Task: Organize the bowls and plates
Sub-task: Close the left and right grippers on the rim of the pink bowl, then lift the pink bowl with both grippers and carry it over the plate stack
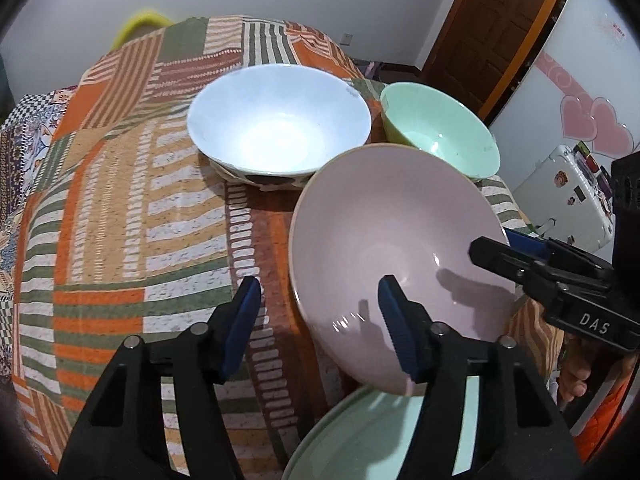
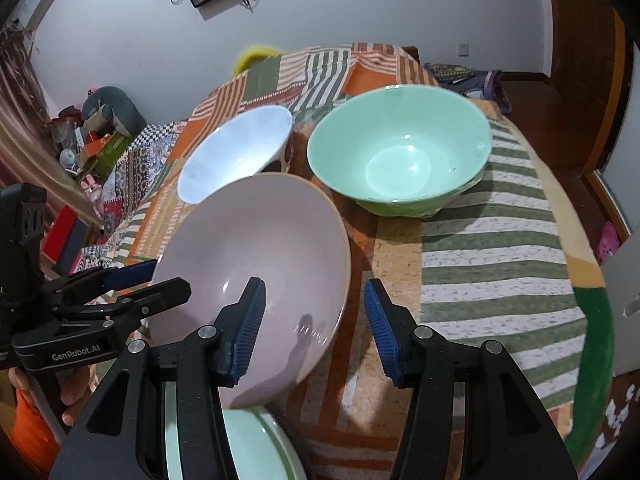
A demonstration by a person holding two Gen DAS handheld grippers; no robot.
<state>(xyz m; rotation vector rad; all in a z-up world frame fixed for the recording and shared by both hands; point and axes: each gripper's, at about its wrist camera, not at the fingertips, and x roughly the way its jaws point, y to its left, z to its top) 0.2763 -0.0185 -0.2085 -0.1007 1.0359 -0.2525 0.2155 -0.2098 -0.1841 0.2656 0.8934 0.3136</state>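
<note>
A pink bowl (image 1: 396, 248) (image 2: 256, 264) sits tilted on a green plate (image 1: 372, 440) (image 2: 256, 448) at the near table edge. My left gripper (image 1: 316, 324) is open and straddles the bowl's left rim; it also shows in the right wrist view (image 2: 136, 280). My right gripper (image 2: 314, 328) is open and straddles the bowl's right rim; it also shows in the left wrist view (image 1: 504, 248). A white bowl (image 1: 280, 120) (image 2: 236, 156) and a green bowl (image 1: 440, 128) (image 2: 400, 152) stand farther back.
The patchwork tablecloth (image 1: 120, 200) (image 2: 500, 260) covers the round table. A yellow chair back (image 1: 140, 24) (image 2: 252, 58) stands behind it. A wooden door (image 1: 492, 28) and a white suitcase (image 1: 568, 196) are at the right.
</note>
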